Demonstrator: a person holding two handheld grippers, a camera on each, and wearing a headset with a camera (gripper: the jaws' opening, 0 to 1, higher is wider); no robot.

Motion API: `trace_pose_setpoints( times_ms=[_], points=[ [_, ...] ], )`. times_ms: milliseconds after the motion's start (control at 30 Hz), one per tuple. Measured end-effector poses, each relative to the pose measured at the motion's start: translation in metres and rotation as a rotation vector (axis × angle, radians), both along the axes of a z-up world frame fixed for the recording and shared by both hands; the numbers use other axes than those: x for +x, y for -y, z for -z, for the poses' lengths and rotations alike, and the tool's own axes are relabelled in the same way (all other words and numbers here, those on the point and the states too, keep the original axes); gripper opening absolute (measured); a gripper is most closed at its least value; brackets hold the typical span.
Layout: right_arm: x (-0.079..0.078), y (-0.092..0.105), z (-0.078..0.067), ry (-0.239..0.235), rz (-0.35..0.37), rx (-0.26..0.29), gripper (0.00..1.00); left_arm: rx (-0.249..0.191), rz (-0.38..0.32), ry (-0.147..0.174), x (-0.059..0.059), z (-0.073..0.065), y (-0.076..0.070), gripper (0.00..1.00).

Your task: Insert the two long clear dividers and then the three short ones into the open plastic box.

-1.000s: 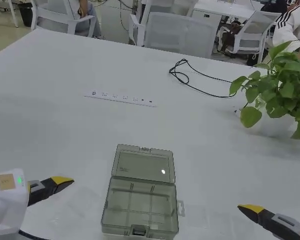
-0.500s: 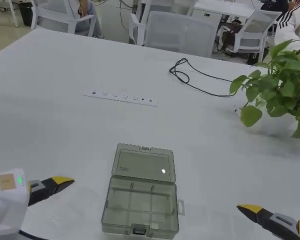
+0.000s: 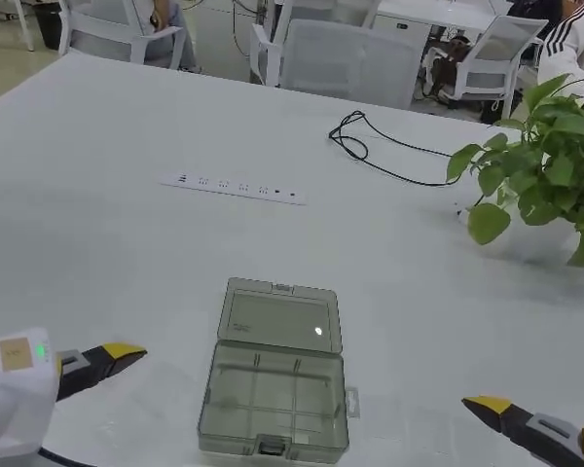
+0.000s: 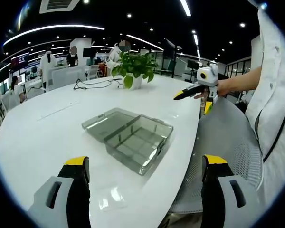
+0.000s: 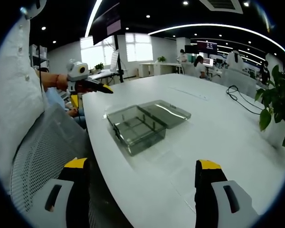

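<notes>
Bright ceiling strips, sharp (fisheye edges warped).

Table [image 3: 97, 253] holds open box [image 3: 273, 399] (lid flat), power strip [image 3: 236, 189], cable [image 3: 347, 147], probably potted plant [image 3: 550, 165].

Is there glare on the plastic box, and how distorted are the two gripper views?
Head view: one small glint on the plastic box lid, light otherwise even. Left gripper view: fisheye bows the table edge. Right gripper view: same bowing, pale streaks on the lid.

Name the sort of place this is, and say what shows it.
Probably an open-plan office: a big white table with a power strip on it, office chairs beyond, and strip ceiling lights overhead.
</notes>
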State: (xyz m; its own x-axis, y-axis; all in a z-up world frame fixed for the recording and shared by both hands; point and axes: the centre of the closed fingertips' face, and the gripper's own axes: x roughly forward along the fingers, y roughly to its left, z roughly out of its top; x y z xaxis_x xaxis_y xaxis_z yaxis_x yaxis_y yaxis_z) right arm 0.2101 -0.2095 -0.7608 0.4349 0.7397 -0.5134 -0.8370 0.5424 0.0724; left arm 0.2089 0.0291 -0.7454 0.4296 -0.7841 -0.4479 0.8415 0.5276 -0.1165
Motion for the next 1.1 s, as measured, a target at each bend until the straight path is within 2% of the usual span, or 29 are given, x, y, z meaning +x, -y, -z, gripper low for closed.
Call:
trace_pose_setpoints(
  times_ms=[267, 800, 1000, 1100],
  points=[
    [0.005, -0.002, -0.006, 0.011, 0.016, 0.035, 0.94, -0.007, 0.0, -0.004, 0.003, 0.0, 0.0, 1.0],
    [0.009, -0.004, -0.004, 0.005, 0.009, 0.043, 0.95, -0.011, -0.012, -0.018, 0.007, 0.002, 0.0, 1.0],
    [0.01, -0.003, -0.004, 0.005, 0.009, 0.045, 0.95, -0.003, -0.034, -0.025, 0.011, 0.003, -0.006, 1.0],
    [0.009, -0.003, -0.003, 0.004, 0.008, 0.044, 0.94, 0.015, -0.076, -0.031, 0.018, 0.006, -0.016, 1.0]
  ],
)
